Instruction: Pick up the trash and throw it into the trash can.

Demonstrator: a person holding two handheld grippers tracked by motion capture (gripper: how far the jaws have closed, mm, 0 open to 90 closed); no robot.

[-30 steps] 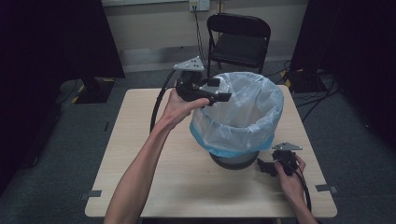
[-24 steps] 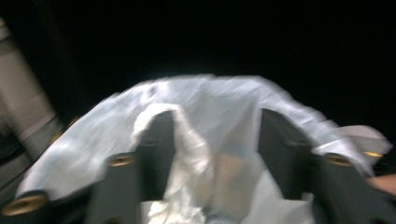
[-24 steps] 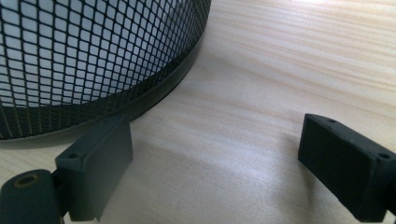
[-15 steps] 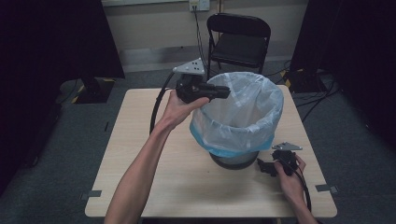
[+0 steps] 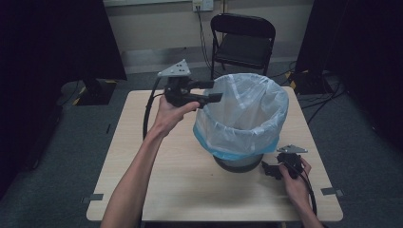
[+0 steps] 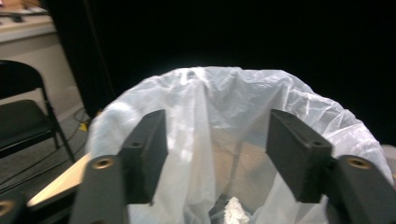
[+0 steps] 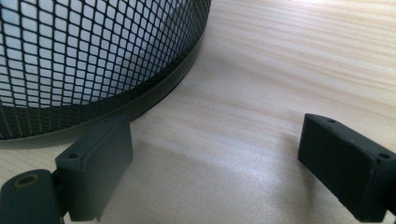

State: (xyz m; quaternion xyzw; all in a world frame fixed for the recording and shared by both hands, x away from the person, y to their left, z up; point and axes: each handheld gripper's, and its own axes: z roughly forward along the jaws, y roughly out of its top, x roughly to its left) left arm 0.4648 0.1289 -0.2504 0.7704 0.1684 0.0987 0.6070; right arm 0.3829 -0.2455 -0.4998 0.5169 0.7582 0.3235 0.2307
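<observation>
The black mesh wire wastebasket (image 5: 237,163) is sitting right of centre on the pale wood-grain table (image 5: 157,180), lined with a white translucent plastic bag (image 5: 247,114) whose pale blue edge is folding down over the rim. The left gripper (image 5: 212,91) is hovering raised at the bag's far-left rim, its jaws standing wide apart and holding nothing; in the left gripper view the 2 jaws are framing the bag's open mouth, and a small crumpled white scrap (image 6: 236,211) is lying at the bottom inside. The right gripper (image 5: 267,168) is resting low on the table just beside the basket's near-right base, jaws spread wide and empty; the right gripper view is showing the mesh wall and black base band (image 7: 159,88) near its left jaw. A black folding chair (image 5: 242,40) is standing beyond the far table edge. No readable writing or brand is showing anywhere.
</observation>
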